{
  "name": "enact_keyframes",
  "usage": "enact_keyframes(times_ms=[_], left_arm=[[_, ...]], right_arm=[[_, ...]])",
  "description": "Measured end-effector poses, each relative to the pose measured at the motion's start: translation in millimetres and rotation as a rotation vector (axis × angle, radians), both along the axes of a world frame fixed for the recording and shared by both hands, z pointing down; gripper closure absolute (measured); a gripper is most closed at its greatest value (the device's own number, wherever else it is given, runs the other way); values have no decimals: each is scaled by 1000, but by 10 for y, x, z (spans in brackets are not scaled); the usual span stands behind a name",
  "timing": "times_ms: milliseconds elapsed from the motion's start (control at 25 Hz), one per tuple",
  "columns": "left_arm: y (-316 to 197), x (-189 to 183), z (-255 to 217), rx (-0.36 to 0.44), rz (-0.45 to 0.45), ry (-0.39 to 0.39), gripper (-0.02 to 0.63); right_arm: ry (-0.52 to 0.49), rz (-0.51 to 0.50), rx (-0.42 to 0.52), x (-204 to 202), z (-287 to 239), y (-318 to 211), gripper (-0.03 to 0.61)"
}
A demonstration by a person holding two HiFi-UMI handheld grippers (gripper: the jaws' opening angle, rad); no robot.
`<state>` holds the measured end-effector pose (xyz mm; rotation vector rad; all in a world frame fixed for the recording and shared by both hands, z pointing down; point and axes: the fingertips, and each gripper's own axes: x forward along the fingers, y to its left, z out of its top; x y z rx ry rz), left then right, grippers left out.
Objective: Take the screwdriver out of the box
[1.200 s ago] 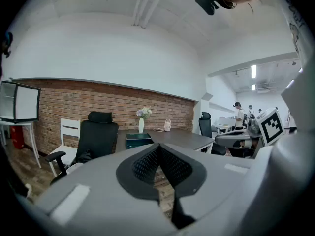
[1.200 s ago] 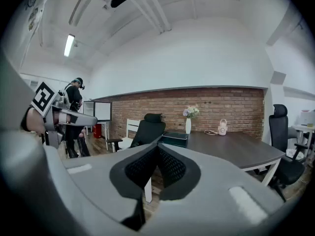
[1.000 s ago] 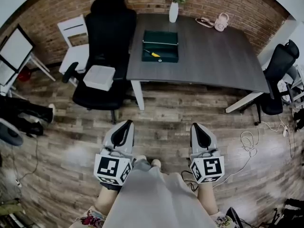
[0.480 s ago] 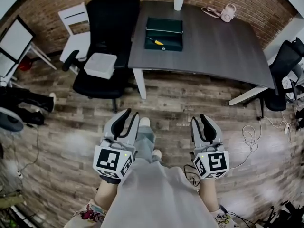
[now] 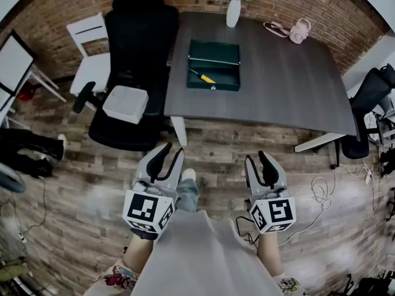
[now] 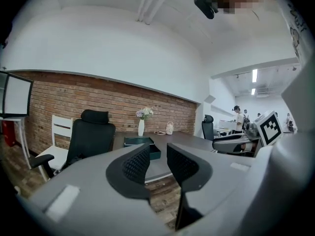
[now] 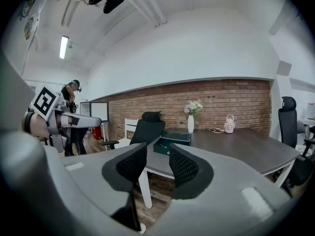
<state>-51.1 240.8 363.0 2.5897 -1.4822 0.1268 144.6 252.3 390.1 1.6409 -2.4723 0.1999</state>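
A dark green box [image 5: 213, 65] lies open on the dark table [image 5: 290, 91], its lid folded back. Inside it rests a screwdriver [image 5: 203, 77] with a yellow handle. The box [image 6: 141, 143] shows small in the left gripper view, and the same box [image 7: 172, 142] beyond the jaws in the right gripper view. My left gripper [image 5: 170, 158] and right gripper [image 5: 261, 163] hang over the wooden floor, well short of the table. Both sets of jaws are opening with nothing between them.
A black office chair [image 5: 137, 66] stands at the table's left end with a white box [image 5: 126, 103] on its seat. A white vase of flowers [image 5: 234, 8] and a pink object [image 5: 299, 31] sit at the table's far edge. Cables [image 5: 324, 184] trail on the floor at right.
Both grippers' jaws went from shut to parted. The table and box have come closer and lower in the head view as the person stepped toward them.
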Motion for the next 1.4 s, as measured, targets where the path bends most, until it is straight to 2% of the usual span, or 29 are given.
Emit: enact_keyframes(times_ms=[240,520,1040,1400], left_arm=[[-782,-264,-192,9,7,1,500],[-1359,-386,-164,-2,36,10,499],[-1759,-501,39,-59,64,15,499],[-2184,-409,83,-69,24,0,499]], right_arm=[[-3,22,1,-174,-127,-773,425],[0,62,-12,-254,-124,-1307,423],[28,70,-78,-408,19,-1663,422],[24,29,-87,-325,113,-2179,423]])
